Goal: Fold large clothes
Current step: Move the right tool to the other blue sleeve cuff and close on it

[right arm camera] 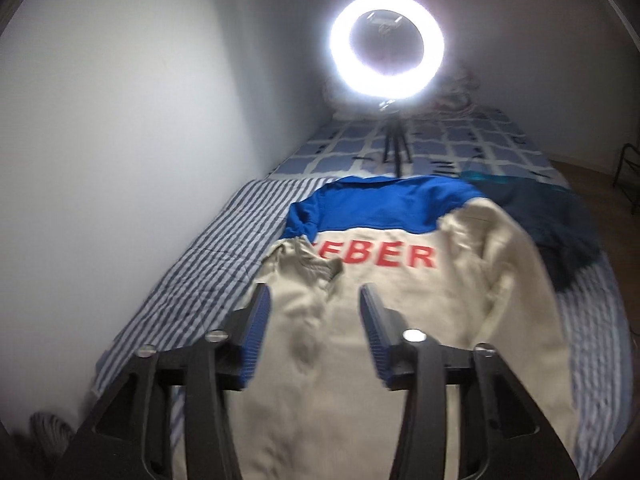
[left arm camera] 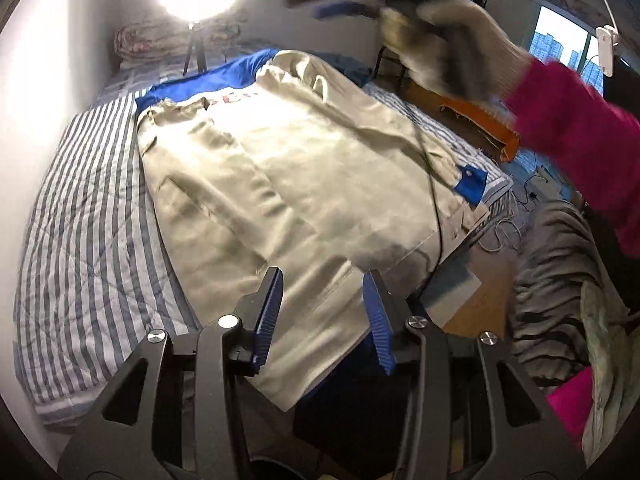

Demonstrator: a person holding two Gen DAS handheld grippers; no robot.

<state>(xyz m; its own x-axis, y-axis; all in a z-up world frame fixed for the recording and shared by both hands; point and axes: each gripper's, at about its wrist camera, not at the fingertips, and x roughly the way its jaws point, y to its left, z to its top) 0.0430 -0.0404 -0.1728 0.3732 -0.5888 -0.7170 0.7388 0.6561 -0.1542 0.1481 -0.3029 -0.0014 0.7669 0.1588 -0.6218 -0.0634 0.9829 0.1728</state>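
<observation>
A large cream jacket (left arm camera: pixel 288 184) with a blue yoke and red letters lies back-up on the striped bedspread (left arm camera: pixel 88 216). Both sleeves lie folded in over the back, one with a blue cuff (left arm camera: pixel 471 184). My left gripper (left arm camera: pixel 323 280) is open and empty above the jacket's hem near the bed's foot. My right gripper (right arm camera: pixel 310 294) is open and empty above the jacket (right arm camera: pixel 400 320), below the letters. In the left wrist view the right gripper (left arm camera: pixel 348 8) is a blur at the top, held by a gloved hand with a pink sleeve.
A bright ring light (right arm camera: pixel 386 42) on a tripod stands on the bed at its head. A dark blue garment (right arm camera: pixel 552 220) lies right of the jacket. A white wall (right arm camera: pixel 120 120) runs along the left. Floor clutter, cables and a grey blanket (left arm camera: pixel 560 280) lie to the right.
</observation>
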